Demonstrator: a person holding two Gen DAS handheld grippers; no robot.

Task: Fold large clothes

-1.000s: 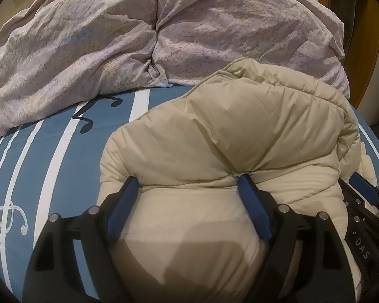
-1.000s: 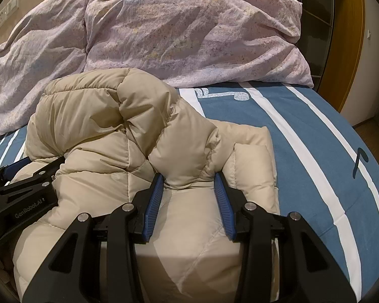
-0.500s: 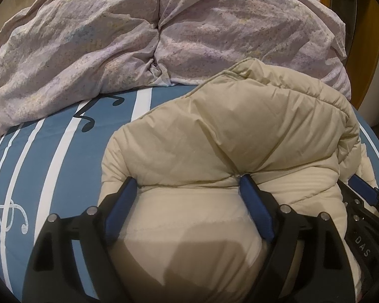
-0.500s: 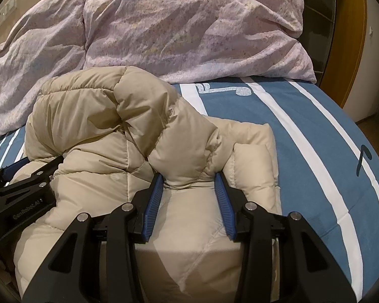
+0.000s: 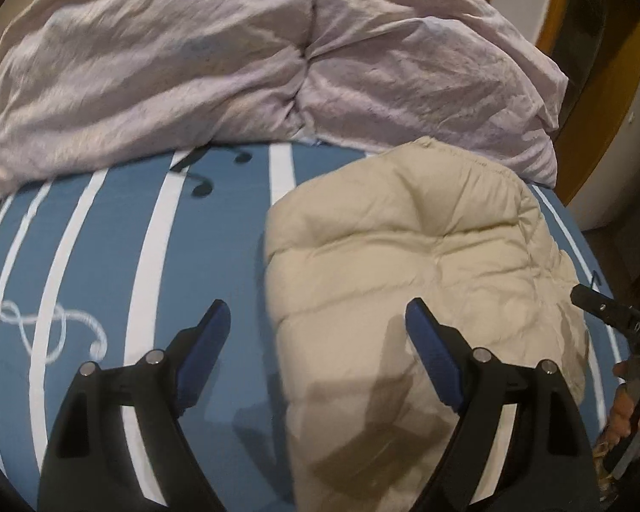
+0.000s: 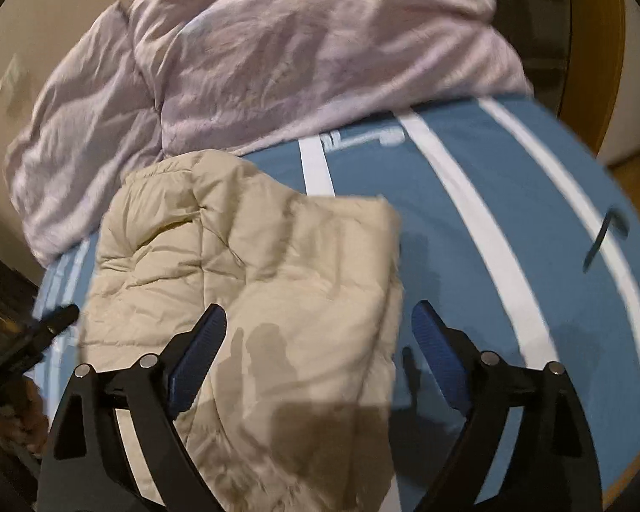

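A cream puffer jacket lies folded in a thick pad on the blue striped bed sheet. My left gripper hovers open above the jacket's left edge, with its left finger over bare sheet and its pads touching nothing. In the right wrist view the jacket sits under my right gripper. Its jaws are opening, with the jacket's right edge below the gap and neither pad pressing it. Each gripper shows at the edge of the other's view: the right gripper and the left gripper.
Crumpled lilac pillows and a duvet are heaped at the head of the bed, just beyond the jacket. A wooden door frame stands at the right. A hand holds the right gripper's handle.
Both grippers have let go of the raised jacket fold and pulled back and up. The right jaws have spread wide. The jacket now lies flatter on the sheet.
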